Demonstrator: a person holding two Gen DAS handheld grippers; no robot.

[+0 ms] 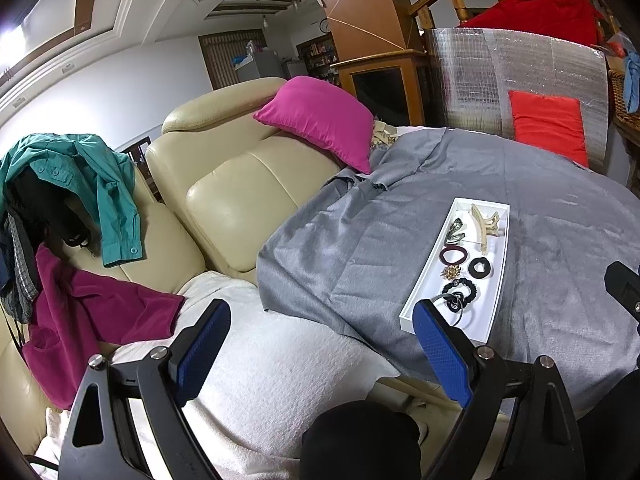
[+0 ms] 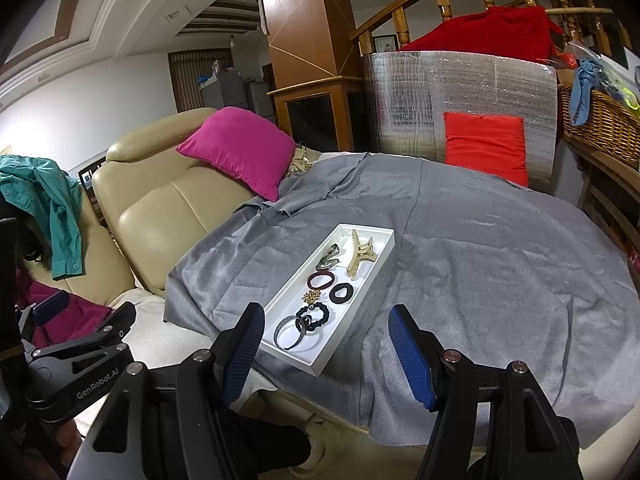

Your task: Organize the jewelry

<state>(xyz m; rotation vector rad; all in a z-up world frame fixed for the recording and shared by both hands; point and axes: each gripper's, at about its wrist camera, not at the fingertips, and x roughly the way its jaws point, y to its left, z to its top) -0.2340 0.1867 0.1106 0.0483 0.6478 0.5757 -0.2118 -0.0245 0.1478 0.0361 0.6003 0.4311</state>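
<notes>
A white tray [image 2: 382, 250] lies on the grey-clothed table [image 2: 480, 260]. It holds a beige claw clip [image 2: 360, 254], a silver clip [image 2: 328, 258], a maroon hair tie [image 2: 321, 279], a black scrunchie [image 2: 342, 293], a gold brooch [image 2: 311, 297], a beaded black tie [image 2: 316, 314] and a grey ring [image 2: 290, 334]. My right gripper [image 2: 326, 354] is open and empty, just short of the tray's near end. My left gripper [image 1: 322, 344] is open and empty, left of the tray [image 1: 498, 280], over the sofa seat.
A beige leather sofa [image 2: 160, 208] with a magenta cushion [image 2: 240, 148] stands left of the table. Clothes [image 1: 80, 184] hang over it. A silver foil panel [image 2: 460, 92] with an orange cushion [image 2: 486, 146] stands behind the table. A wicker basket [image 2: 600, 120] is at right.
</notes>
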